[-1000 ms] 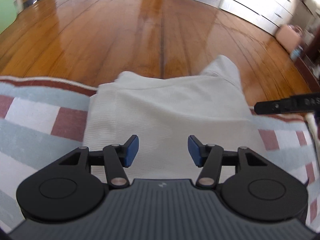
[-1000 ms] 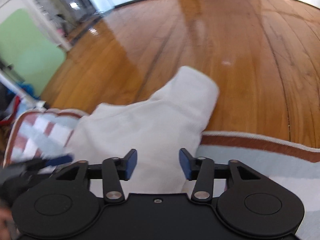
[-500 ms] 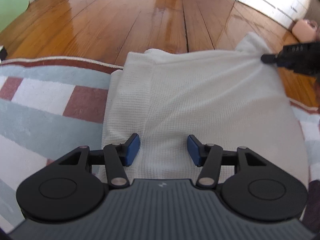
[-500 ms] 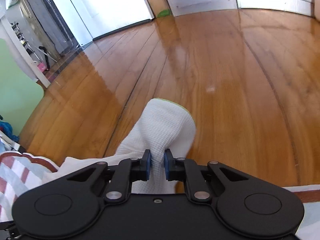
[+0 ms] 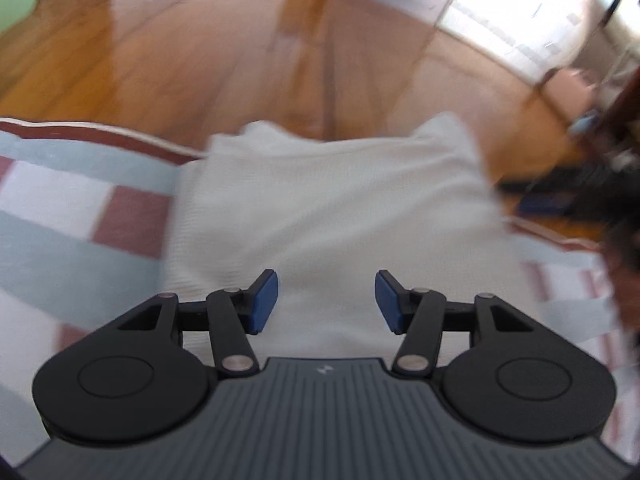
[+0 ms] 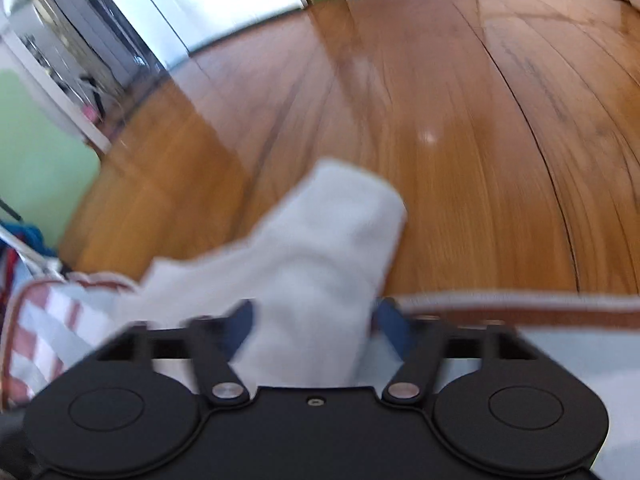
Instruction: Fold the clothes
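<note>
A white garment (image 5: 328, 216) lies on a striped rug (image 5: 72, 216), its far edge spilling onto the wood floor (image 5: 200, 60). One sleeve (image 6: 340, 216) reaches past the rug's border onto the boards.

The step in hand looks like a sleeve fold: the sleeve is not yet turned in over the body, and the cloth appears otherwise smooth and partly folded.

The right gripper (image 6: 312, 328) points down and forward at the base of the sleeve. Its jaws have just been opening and now stand wide apart. The sleeve lies between the blue pads (image 6: 240, 328), loose rather than pinched, as far as the blur allows.

The left gripper (image 5: 326, 300) hovers over the near part of the garment, tilted down and forward. Its jaws are about half open, with nothing between them but cloth lying below; whether the tips touch it cannot be told.

In the left view the right gripper shows only as a dark blur at the right edge.

Next, the sleeve probably needs a fresh pinch near its cuff, then a carry back over the body. The left gripper could steady the cloth so it does not slide on the rug.
</note>
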`<state>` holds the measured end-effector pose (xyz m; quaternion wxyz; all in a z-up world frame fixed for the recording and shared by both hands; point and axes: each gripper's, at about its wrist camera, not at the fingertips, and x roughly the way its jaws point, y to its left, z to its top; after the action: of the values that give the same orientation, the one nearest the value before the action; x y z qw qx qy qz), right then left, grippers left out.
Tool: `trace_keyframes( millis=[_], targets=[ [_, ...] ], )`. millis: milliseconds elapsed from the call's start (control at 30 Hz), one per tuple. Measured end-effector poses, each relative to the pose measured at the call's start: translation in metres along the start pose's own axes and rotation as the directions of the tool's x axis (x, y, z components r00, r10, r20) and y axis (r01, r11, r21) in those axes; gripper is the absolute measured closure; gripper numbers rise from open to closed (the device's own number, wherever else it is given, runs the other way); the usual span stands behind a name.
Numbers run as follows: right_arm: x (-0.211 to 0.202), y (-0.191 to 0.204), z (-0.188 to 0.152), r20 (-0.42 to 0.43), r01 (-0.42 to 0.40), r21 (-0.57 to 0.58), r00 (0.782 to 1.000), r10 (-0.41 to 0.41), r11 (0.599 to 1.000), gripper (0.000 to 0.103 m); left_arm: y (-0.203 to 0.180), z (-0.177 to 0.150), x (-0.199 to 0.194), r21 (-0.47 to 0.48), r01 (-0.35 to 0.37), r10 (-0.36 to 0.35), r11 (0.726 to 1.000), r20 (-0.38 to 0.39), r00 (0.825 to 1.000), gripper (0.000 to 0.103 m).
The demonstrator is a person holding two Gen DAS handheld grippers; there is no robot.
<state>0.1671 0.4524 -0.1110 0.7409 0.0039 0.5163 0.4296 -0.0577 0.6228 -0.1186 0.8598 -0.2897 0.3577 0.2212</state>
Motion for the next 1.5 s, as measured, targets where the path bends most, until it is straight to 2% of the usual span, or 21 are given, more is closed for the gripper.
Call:
trace_keyframes(
  millis=[67,100,200,267,333,433,533,567,667,733,833,867,900,967,1067,1167,1200,1300,1400,1467,1500],
  targets=[
    [0.014,-0.010,-0.008,-0.067,-0.039,0.070,0.997,0.043,0.997,0.029,-0.007,-0.003,0.008,0.035,-0.003,0.005,0.999,-0.036,0.999,0.050],
    [0.022,-0.015,-0.011,-0.093,-0.061,0.115,0.993,0.072,0.991,0.065,-0.011,-0.005,0.012,0.055,-0.009,0.013,0.998,-0.057,0.998,0.050],
    [0.031,-0.034,-0.009,-0.034,-0.096,0.323,0.993,0.113,0.941,0.081,-0.017,-0.014,0.019,0.119,-0.066,0.080,0.991,-0.114,0.990,0.050],
    [0.026,-0.032,-0.007,0.017,-0.087,0.334,0.996,0.087,0.938,0.084,-0.028,-0.020,0.015,0.201,-0.124,0.151,0.972,-0.126,0.980,0.050],
    [0.025,-0.010,-0.010,0.033,0.018,0.187,0.999,-0.024,0.982,0.085,-0.034,-0.025,0.009,0.248,-0.171,0.209,0.953,-0.137,0.968,0.050],
    [0.013,0.013,-0.017,0.098,0.116,0.080,0.988,-0.123,0.990,0.080,-0.022,-0.024,-0.002,0.195,-0.193,0.225,0.962,-0.157,0.962,0.049],
    [-0.017,0.013,-0.022,0.170,0.040,0.132,0.984,-0.062,0.990,0.066,0.001,-0.018,-0.015,0.063,-0.199,0.207,0.978,-0.171,0.963,0.049],
    [-0.027,0.012,-0.027,0.174,-0.033,0.137,0.985,0.009,0.990,0.060,0.008,-0.017,-0.019,0.022,-0.191,0.192,0.981,-0.174,0.966,0.049],
    [-0.031,0.018,-0.043,0.065,-0.141,0.070,0.989,0.136,0.988,0.053,0.020,-0.016,-0.025,-0.036,-0.210,0.200,0.977,-0.182,0.963,0.049],
    [-0.026,0.023,-0.060,-0.001,-0.100,0.006,0.995,0.100,0.995,0.053,0.018,-0.018,-0.023,0.035,-0.294,0.295,0.955,-0.187,0.937,0.049],
    [-0.018,0.022,-0.091,-0.069,0.014,-0.096,0.997,-0.021,0.995,0.046,0.013,-0.022,-0.018,0.169,-0.425,0.452,0.889,-0.175,0.875,0.026],
    [-0.020,0.012,-0.102,-0.087,0.015,-0.057,0.996,-0.020,0.998,0.043,0.011,-0.023,-0.017,0.213,-0.465,0.501,0.859,-0.166,0.849,0.016],
    [-0.026,-0.003,-0.107,-0.081,-0.024,0.028,0.996,0.026,0.999,0.043,0.012,-0.023,-0.018,0.224,-0.473,0.511,0.852,-0.165,0.843,0.016],
    [-0.041,-0.025,-0.118,-0.071,-0.091,0.150,0.992,0.102,0.985,0.043,0.017,-0.022,-0.025,0.184,-0.434,0.465,0.882,-0.183,0.866,0.018],
    [-0.067,-0.035,-0.125,-0.019,-0.114,0.159,0.993,0.118,0.981,0.040,0.030,-0.019,-0.031,0.082,-0.366,0.375,0.927,-0.215,0.902,0.018],
    [-0.079,-0.040,-0.138,-0.063,-0.221,0.203,0.969,0.238,0.954,0.038,0.033,-0.013,-0.037,0.051,-0.381,0.383,0.923,-0.184,0.905,0.019],
    [-0.078,-0.041,-0.142,-0.087,-0.267,0.233,0.952,0.294,0.935,0.036,0.031,-0.011,-0.040,0.042,-0.358,0.360,0.933,-0.167,0.918,0.019],
    [-0.061,-0.027,-0.151,-0.151,-0.298,0.225,0.930,0.335,0.928,0.029,0.023,-0.006,-0.050,-0.006,-0.237,0.235,0.971,-0.111,0.966,0.019],
    [-0.040,-0.011,-0.161,-0.207,-0.286,0.201,0.922,0.326,0.937,0.024,0.008,-0.005,-0.058,0.003,-0.117,0.117,0.993,-0.048,0.992,0.019],
    [-0.039,0.000,-0.164,-0.204,-0.311,0.153,0.919,0.338,0.938,0.055,-0.005,-0.005,-0.061,0.046,-0.069,0.069,0.997,-0.016,0.997,0.019],
    [-0.036,0.006,-0.161,-0.230,-0.305,0.125,0.917,0.326,0.944,0.088,-0.011,-0.005,-0.062,0.071,-0.054,0.055,0.996,-0.003,0.998,0.019]
  ],
)
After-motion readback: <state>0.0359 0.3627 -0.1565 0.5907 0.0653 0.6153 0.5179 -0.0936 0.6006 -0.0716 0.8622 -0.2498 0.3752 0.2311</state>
